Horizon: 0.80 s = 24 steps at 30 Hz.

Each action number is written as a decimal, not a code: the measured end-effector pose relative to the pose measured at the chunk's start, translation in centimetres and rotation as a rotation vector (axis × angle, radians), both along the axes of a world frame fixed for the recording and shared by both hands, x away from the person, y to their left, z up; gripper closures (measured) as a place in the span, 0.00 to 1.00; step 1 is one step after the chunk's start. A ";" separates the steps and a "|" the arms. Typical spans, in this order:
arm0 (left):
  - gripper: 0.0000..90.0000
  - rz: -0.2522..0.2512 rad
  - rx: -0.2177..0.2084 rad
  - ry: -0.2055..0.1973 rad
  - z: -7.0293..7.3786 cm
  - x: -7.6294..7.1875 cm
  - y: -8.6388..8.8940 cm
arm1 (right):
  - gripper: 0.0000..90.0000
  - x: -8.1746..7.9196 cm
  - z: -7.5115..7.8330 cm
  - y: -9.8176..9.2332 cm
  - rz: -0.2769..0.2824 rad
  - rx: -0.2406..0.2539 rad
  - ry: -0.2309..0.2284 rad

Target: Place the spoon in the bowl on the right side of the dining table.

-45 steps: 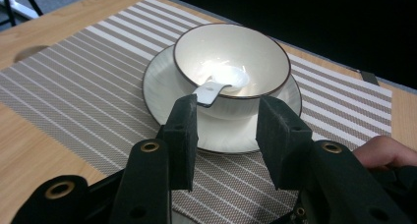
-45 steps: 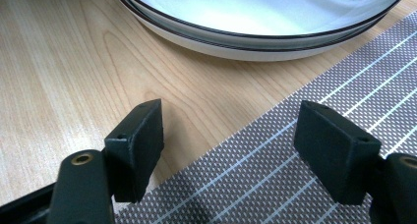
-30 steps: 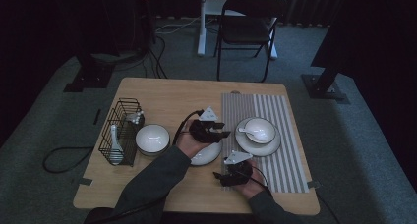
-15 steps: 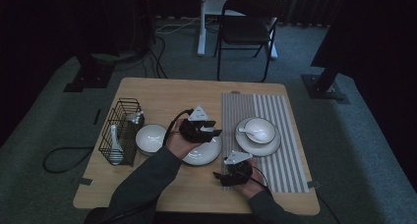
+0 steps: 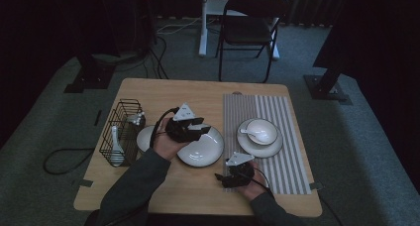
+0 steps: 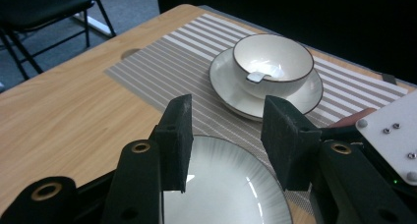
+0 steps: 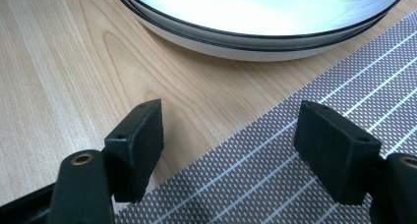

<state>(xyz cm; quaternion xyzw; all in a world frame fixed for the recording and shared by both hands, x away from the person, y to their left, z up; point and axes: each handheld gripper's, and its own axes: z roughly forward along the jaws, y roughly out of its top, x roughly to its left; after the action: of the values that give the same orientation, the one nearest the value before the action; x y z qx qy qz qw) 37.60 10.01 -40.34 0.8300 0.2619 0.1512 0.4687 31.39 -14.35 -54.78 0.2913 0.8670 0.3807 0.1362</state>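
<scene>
**Both grippers open and empty near the plate**

The left gripper (image 5: pixel 197 131) hangs over the far left edge of the plate (image 5: pixel 200 147). Its jaws are about half open, and nothing is between them; in the left gripper view the plate (image 6: pixel 226 184) lies below the pads and is not touched. Beyond it a bowl (image 6: pixel 273 62) with a spoon (image 6: pixel 256 76) stands on a saucer (image 6: pixel 231 89), on the striped mat (image 6: pixel 172 62).

The right gripper (image 5: pixel 220 178) rests low at the near edge of the table (image 5: pixel 198 94), just beside the plate. Its jaws are wide open and hold nothing. In the right gripper view they point at the plate rim (image 7: pixel 255 40), one jaw over the wood, the other over the mat (image 7: pixel 275 170).

A second bowl (image 5: pixel 143 137) stands left of the plate, next to a wire basket (image 5: pixel 119 132).
</scene>
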 end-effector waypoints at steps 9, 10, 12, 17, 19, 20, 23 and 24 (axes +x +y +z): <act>0.62 0.034 0.023 -0.027 1.0 -0.6 2.3 | 0.30 0.0 0.0 0.0 -0.001 0.001 0.001; 0.62 0.036 0.024 -0.028 1.2 -0.7 2.6 | 0.30 0.0 0.0 0.0 0.000 0.001 0.000; 0.62 0.043 0.026 -0.036 1.5 -0.9 3.1 | 0.30 0.0 0.0 0.0 0.000 0.001 0.001; 0.61 0.064 0.028 -0.061 2.3 -1.3 4.2 | 0.30 0.0 0.0 0.0 -0.001 0.000 0.000; 0.61 0.070 0.033 -0.070 2.6 -1.5 4.6 | 0.30 0.0 0.0 0.0 -0.001 0.000 0.000; 0.61 0.073 0.034 -0.073 2.7 -1.5 4.8 | 0.30 0.0 0.0 0.0 0.000 0.000 -0.001; 0.61 0.084 0.033 -0.081 3.3 -1.7 5.6 | 0.30 0.0 0.0 0.0 -0.001 0.000 0.001; 0.61 0.087 0.031 -0.084 3.5 -1.7 5.7 | 0.30 0.0 0.0 0.0 -0.001 0.001 0.001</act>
<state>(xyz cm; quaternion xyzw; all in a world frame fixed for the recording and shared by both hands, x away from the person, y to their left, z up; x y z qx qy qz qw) 35.87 15.73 -36.89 0.8178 0.2756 0.2104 0.4593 31.39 -14.35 -54.77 0.2918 0.8668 0.3807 0.1359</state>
